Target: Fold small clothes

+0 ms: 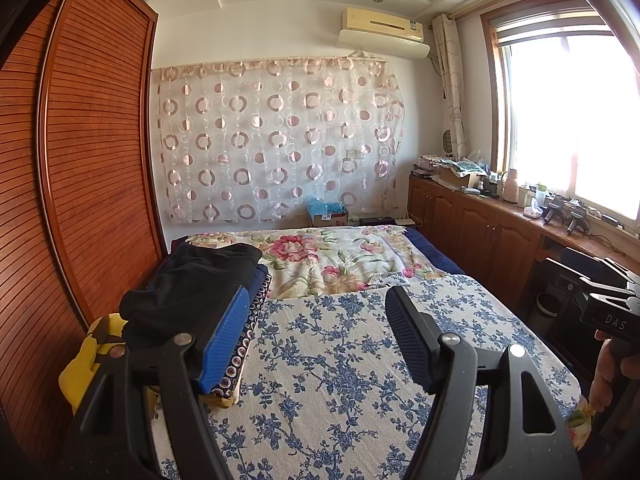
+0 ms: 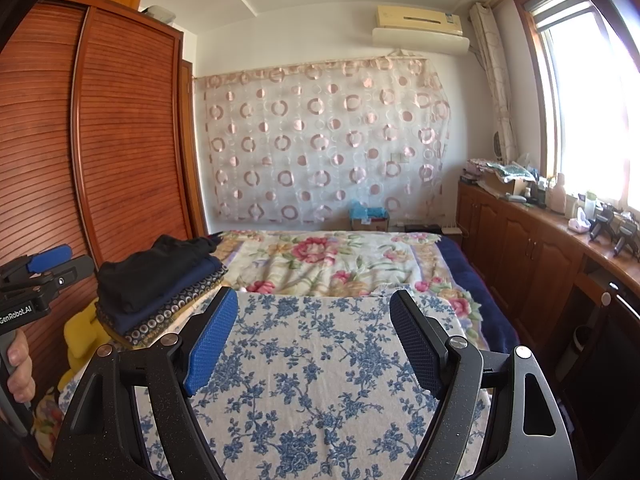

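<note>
My left gripper (image 1: pixel 316 336) and right gripper (image 2: pixel 314 338) are wide apart and empty; the soft, light clothes (image 2: pixel 156 280) on the left look easiest to grab by an edge.

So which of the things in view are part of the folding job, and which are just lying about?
Job:
- folded clothes stack, black garment on top
- blue floral cloth spread flat
- left gripper, right gripper, both open and empty

Lying about:
- yellow item beside the stack
- floral blanket
- wardrobe
- counter clutter
</note>
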The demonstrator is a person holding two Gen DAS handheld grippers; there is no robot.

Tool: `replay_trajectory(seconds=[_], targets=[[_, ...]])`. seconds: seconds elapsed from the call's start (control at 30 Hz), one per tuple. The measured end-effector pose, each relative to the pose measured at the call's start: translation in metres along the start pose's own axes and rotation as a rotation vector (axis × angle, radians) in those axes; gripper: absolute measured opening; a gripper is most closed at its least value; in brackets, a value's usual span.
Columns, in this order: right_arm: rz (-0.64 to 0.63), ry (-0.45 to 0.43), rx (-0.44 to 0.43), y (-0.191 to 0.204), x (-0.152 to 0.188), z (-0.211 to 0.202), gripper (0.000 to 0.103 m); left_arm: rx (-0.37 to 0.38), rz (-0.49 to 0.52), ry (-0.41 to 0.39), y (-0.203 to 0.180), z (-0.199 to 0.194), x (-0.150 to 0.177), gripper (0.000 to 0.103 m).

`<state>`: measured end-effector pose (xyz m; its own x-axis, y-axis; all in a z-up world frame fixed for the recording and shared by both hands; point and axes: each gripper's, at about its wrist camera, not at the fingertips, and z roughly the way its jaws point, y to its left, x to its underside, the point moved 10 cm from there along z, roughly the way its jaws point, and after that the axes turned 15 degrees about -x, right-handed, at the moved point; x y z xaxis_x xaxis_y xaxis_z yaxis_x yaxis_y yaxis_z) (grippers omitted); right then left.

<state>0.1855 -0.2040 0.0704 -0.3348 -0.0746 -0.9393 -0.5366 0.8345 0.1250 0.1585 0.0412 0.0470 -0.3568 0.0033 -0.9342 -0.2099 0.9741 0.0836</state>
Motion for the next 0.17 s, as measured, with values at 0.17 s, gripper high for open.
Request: replay_trajectory(seconds=[0.17], targets=[[0.0,0.0,-0.001,-0.0015,-0.0002,0.0009,0.08,0.0,0.0,0.0,0.0,0.0003,0.0008,0.071]])
